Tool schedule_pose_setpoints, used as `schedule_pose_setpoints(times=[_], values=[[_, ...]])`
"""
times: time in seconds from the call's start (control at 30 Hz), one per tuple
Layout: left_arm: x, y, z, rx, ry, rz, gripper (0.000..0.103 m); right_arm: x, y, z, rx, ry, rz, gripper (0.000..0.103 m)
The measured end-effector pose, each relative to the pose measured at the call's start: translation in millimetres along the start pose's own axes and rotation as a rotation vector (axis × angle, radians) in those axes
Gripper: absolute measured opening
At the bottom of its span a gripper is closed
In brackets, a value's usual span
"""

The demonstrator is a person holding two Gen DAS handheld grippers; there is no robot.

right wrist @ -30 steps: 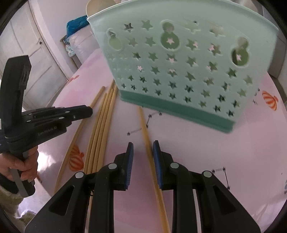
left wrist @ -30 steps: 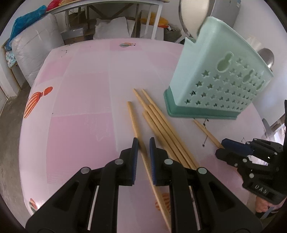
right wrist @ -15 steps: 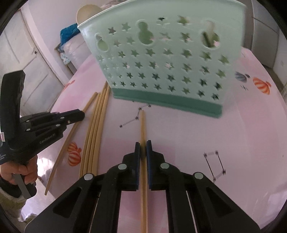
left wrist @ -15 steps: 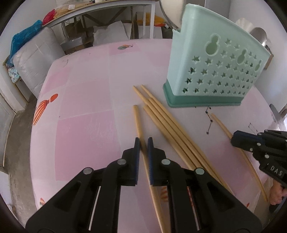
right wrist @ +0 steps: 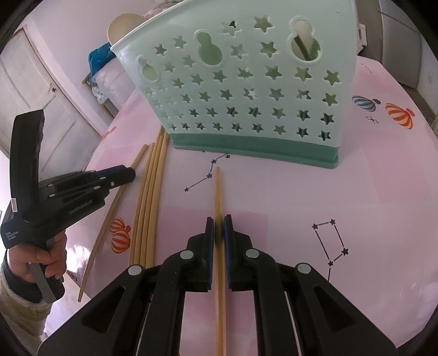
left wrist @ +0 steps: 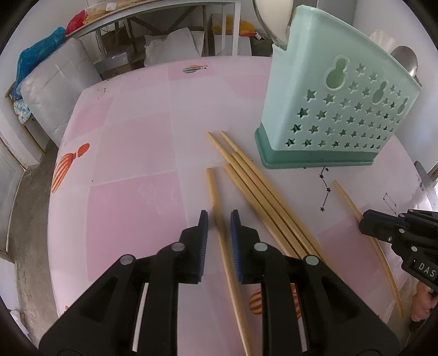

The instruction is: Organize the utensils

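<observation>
A single chopstick [right wrist: 218, 197] lies on the pink tabletop [right wrist: 287, 191], its tip pointing at the green holder [right wrist: 246, 90], and the right gripper [right wrist: 218, 227] is clamped on it, the blue pads pressed to its sides. A second ago these fingers stood apart over that stick; half a second ago they had closed on it, and the grip is unchanged since.

A second lone chopstick [left wrist: 215, 197] runs between the fingers of the left gripper [left wrist: 219, 227]. Those fingers were nearly together on it half a second ago and have just been opening; now a gap shows on both sides of the stick, so the pads do not press it, and it rests on the tabletop.

Just right of it lies a bundle of four chopsticks [left wrist: 254, 186], side by side, angled toward the holder's corner. The holder stands upright on the tabletop with spoons [left wrist: 273, 24] in it, nearer the right gripper than a second ago. A hand [right wrist: 41, 260] grips the left gripper's handle.
</observation>
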State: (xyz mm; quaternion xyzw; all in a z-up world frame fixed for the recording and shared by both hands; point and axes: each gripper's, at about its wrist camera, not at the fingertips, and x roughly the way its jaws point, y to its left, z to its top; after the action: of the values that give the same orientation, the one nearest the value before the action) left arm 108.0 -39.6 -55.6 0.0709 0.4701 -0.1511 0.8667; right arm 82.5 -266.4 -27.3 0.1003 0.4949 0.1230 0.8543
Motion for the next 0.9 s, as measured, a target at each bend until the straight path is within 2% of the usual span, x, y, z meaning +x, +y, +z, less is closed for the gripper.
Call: schedule_pose_setpoints(times=[0.13,0.33,0.43,0.9], values=[[3.2,0.8,3.1,0.004,-0.007,0.01,0.015,1.6,5.1,1.5,-0.022,0.004,-0.009,0.009],[2.9,-3.7,1.2,0.019,-0.016,0.024,0.015,4.6,18.2,3.6,-0.078,0.007,-0.018,0.022],[2.9,-4.3,1.1,0.022,-0.019,0.025,0.015,5.8,23.5,2.3,-0.101,0.002,-0.041,0.023],[2.4,-1.7,2.0,0.025,-0.026,0.029,0.015,7.4,21.5,1.9,-0.083,-0.009,-0.036,0.022]])
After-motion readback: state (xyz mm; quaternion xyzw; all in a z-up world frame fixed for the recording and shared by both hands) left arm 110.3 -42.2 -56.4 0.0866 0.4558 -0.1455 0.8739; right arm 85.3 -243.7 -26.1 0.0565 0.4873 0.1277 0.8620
